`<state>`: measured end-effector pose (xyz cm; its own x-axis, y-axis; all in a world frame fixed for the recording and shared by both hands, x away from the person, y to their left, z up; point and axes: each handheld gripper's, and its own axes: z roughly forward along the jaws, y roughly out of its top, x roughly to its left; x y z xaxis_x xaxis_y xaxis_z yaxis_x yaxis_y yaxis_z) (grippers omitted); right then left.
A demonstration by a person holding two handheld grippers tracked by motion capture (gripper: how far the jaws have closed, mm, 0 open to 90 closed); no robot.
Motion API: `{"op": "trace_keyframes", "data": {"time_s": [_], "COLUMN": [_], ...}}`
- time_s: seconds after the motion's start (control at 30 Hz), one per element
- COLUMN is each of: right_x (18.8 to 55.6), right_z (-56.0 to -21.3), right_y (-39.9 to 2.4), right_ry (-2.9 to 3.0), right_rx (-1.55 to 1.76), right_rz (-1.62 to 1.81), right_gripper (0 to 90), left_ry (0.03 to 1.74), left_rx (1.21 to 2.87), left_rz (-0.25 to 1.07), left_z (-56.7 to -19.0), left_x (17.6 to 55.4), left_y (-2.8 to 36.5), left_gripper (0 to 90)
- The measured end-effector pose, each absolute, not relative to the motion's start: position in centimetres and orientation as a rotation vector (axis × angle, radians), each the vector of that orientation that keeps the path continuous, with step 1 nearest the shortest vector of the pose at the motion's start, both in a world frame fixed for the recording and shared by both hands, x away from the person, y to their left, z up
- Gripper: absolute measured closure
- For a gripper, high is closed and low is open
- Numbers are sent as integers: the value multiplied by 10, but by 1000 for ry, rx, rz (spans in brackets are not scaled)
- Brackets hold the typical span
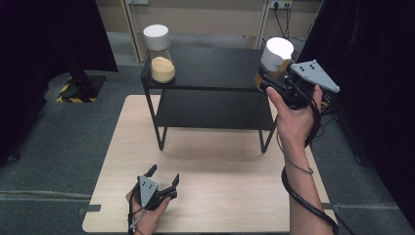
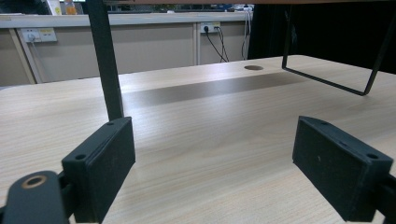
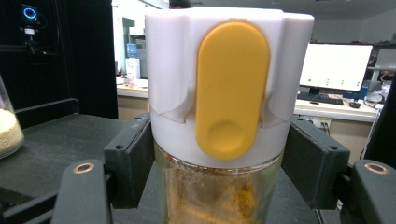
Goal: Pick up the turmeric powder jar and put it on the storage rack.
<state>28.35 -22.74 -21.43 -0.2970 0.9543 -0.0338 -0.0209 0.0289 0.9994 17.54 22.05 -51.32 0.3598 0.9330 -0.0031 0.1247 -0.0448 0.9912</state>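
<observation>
My right gripper [image 1: 268, 81] is shut on a glass jar [image 3: 219, 191] of orange powder with a white lid [image 1: 277, 51] and a yellow flap [image 3: 232, 88]. It holds the jar just above the right end of the black shelf's top [image 1: 210, 66]. A second jar [image 1: 161, 63] with a white lid and pale yellow grains stands on the shelf's left end; its edge [image 3: 7, 128] appears at the left of the right gripper view. My left gripper [image 1: 164, 175] rests low on the wooden table [image 1: 220, 191] near its front edge, jaws open and empty, its pads [image 2: 100, 161] wide apart.
The black two-tier shelf stands on the far half of the table on thin legs [image 2: 105, 60]. A round hole [image 2: 253, 67] marks the tabletop. Dark curtains flank the table on both sides. A cable [image 1: 306, 198] trails along the right forearm.
</observation>
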Motion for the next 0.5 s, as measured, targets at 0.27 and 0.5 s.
{"op": "trace_keyframes", "data": {"time_s": [0.27, 0.5], "right_x": [299, 311], "right_z": [-209, -201], "right_y": [-224, -223], "right_ry": [1434, 1435], "right_rx": [1046, 1068], "right_rz": [1391, 1367], "right_gripper": [308, 308], "left_ry": [1008, 1006], "left_rx": [1476, 1476], "left_rz": [886, 887], "left_z": [-513, -513], "left_x": [175, 175], "left_y": [220, 220], "left_gripper": [128, 129]}}
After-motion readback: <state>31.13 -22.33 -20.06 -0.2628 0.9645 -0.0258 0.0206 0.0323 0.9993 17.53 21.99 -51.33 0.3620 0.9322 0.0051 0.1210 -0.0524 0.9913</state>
